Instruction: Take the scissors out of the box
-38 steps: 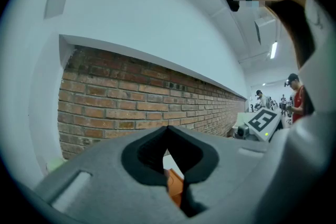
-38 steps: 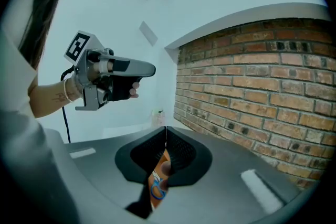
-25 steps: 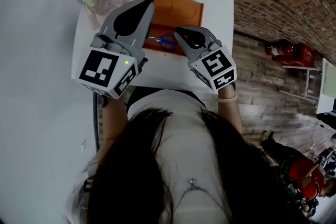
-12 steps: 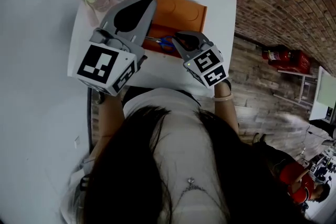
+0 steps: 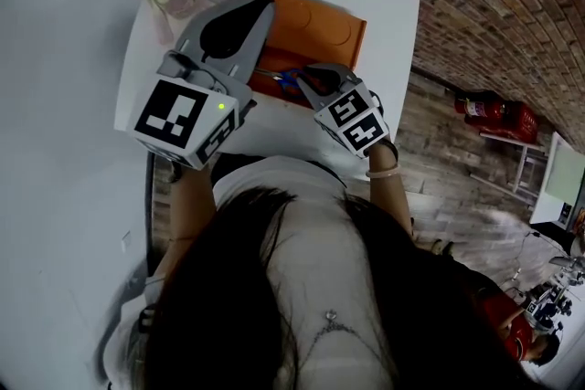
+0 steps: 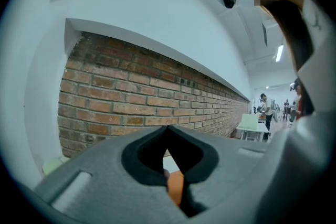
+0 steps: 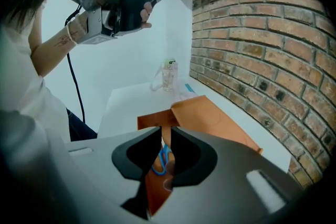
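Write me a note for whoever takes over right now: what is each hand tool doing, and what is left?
Left gripper: shut, empty, held level.
Right gripper: tilted down over the open box. Its fingers have just been opening and grip nothing.
Scissors: lying in the box, below the right gripper, untouched.
Done: approach only.
Left: close on the scissors and lift them out.

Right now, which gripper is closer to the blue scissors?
Right. The right gripper hangs close over the scissors in the box, its jaws just opening, nothing between them yet. The left gripper is held higher, off to the left.
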`<act>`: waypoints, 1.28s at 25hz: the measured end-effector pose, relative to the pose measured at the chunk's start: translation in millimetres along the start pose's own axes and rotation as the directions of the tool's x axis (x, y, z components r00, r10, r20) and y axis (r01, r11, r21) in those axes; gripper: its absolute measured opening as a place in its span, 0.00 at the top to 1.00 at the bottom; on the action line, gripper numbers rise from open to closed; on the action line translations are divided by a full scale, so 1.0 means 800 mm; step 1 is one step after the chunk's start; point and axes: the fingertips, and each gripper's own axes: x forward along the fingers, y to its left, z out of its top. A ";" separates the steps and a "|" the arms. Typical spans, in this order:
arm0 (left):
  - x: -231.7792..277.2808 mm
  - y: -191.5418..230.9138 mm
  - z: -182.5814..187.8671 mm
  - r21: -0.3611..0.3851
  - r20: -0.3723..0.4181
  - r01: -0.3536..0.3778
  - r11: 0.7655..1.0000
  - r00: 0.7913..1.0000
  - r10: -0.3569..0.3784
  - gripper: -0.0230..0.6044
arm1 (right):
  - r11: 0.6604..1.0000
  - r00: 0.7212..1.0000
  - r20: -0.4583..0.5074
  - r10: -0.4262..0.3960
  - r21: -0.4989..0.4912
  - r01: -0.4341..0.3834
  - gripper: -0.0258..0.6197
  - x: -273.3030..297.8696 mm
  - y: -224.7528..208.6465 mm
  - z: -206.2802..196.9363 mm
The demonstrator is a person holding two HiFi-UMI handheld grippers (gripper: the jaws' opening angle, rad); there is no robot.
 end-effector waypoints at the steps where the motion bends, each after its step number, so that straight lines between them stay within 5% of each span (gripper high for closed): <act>1: 0.000 0.001 -0.001 -0.002 -0.002 -0.003 1.000 1.000 0.003 0.96 | 1.000 1.000 -0.008 0.006 -0.003 -0.006 0.86 0.003 0.001 -0.002; 32: 0.001 0.044 -0.047 -0.079 -0.086 -0.128 0.989 0.989 0.121 0.96 | 0.980 0.954 -0.258 0.150 -0.091 -0.179 0.81 0.075 0.009 -0.067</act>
